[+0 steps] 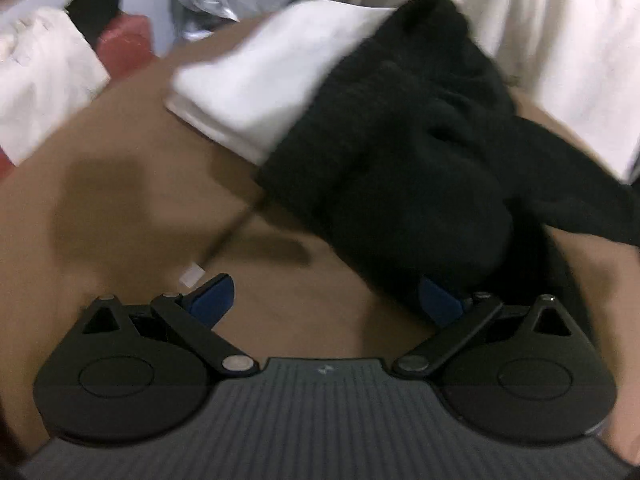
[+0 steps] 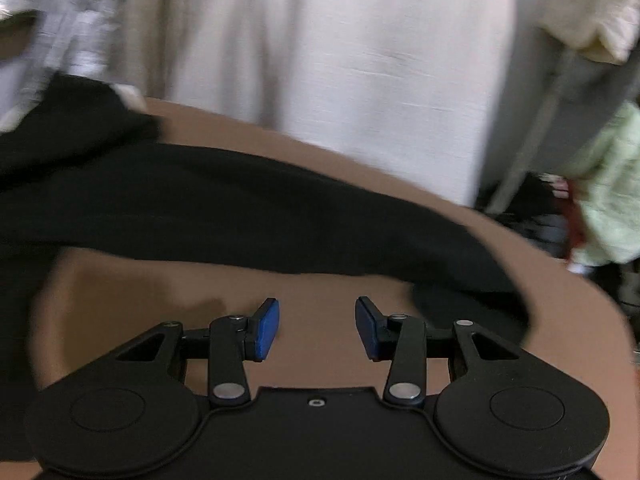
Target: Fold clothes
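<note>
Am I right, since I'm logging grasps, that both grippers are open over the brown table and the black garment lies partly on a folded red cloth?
Not quite: the folded cloth under the black garment is white, as the left wrist view shows. Both the left gripper and right gripper are open over the brown table.

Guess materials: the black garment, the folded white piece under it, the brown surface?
Black garment: soft matte knit, maybe fleece; faint ribbing, no sheen. Blur leaves it open.
Folded white piece: smooth woven cloth, probably cotton; stacked flat layers at its edge.
Brown surface: matte and uniform, takes soft shadows; board or laminate, cannot tell.
</note>
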Demonstrator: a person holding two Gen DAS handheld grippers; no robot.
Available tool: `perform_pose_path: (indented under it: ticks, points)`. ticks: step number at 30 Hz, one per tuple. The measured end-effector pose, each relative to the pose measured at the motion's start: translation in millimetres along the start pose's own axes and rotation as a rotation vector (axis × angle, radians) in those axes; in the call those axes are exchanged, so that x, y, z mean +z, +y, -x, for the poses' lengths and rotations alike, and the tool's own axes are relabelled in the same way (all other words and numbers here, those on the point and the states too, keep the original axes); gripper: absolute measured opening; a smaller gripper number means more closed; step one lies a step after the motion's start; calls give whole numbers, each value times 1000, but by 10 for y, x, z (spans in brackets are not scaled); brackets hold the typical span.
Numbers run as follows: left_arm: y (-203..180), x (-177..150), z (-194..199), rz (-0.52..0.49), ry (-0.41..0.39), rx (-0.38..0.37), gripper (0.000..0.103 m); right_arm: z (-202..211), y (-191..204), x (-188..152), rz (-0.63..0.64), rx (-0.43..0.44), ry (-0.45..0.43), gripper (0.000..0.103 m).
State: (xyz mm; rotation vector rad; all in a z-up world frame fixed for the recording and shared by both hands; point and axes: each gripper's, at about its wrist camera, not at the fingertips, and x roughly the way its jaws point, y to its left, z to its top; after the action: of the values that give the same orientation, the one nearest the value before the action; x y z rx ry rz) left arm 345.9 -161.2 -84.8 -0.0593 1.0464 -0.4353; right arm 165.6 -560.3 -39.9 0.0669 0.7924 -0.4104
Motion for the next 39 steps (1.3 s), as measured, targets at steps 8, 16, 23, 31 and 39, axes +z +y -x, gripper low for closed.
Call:
perform_pose_path:
  ticks: [8, 16, 23, 31, 39]
  points:
    - [-262, -351, -263, -47, 225, -232, 98, 490, 915, -445, 148, 223, -40, 51]
    - [-111, -282, -118, 59, 192, -412, 101, 619, 1248, -678, 192, 383, 38, 51]
    - [-325, -342, -64, -37, 222, -535, 98, 747, 1718, -1250, 434, 454, 90, 51]
    - [-882, -596, -305, -274, 273, -370, 99, 760, 1717, -1314, 410, 509, 135, 51]
    - [-519, -502, -615, 81, 400, -619, 41, 636, 1730, -1427, 258, 523, 199, 53]
